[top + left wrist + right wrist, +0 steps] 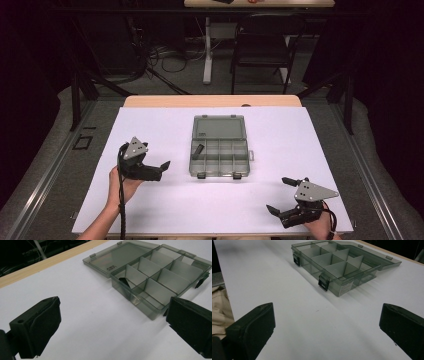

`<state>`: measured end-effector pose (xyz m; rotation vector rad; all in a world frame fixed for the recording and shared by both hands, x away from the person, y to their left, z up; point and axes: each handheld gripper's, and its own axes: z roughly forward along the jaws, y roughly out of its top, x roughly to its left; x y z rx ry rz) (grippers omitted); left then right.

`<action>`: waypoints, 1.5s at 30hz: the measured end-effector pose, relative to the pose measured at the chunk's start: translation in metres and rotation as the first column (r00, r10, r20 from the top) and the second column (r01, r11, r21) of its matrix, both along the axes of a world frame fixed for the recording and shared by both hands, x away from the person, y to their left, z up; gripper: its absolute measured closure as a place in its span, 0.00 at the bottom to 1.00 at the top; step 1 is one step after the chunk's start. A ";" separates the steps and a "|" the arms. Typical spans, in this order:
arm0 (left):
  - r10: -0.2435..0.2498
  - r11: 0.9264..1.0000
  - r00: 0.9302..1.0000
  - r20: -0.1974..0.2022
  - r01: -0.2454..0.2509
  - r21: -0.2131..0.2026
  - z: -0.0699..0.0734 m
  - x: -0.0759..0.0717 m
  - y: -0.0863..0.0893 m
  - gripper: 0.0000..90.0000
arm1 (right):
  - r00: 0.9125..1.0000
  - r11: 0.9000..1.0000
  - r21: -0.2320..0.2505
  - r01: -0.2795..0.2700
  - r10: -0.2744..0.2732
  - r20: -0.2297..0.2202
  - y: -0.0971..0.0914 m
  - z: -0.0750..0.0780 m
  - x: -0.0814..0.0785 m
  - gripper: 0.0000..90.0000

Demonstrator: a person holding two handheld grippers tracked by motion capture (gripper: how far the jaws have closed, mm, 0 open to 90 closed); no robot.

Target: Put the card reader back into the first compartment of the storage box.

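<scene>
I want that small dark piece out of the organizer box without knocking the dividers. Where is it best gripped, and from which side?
Probably from above. The small dark piece leans tilted in the far-left compartment of the open organizer box, walled in by dividers, so only its raised upper end is free. The left gripper, open and nearest, could descend with jaws either side of that top end and lift straight up.
</scene>
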<state>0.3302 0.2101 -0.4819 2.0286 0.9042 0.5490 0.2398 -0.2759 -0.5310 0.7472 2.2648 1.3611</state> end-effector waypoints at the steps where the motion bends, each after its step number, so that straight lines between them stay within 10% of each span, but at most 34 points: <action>1: 0.002 1.000 1.000 -0.003 -0.002 0.003 -0.001 -0.001 0.001 0.00 | 1.000 1.000 0.000 -0.001 0.001 0.000 0.000 0.000 0.000 0.00; 45: 0.067 0.998 0.995 -0.076 -0.068 -0.013 -0.043 -0.055 0.025 0.00 | 1.000 1.000 0.002 0.011 -0.011 0.008 0.000 0.001 -0.003 0.00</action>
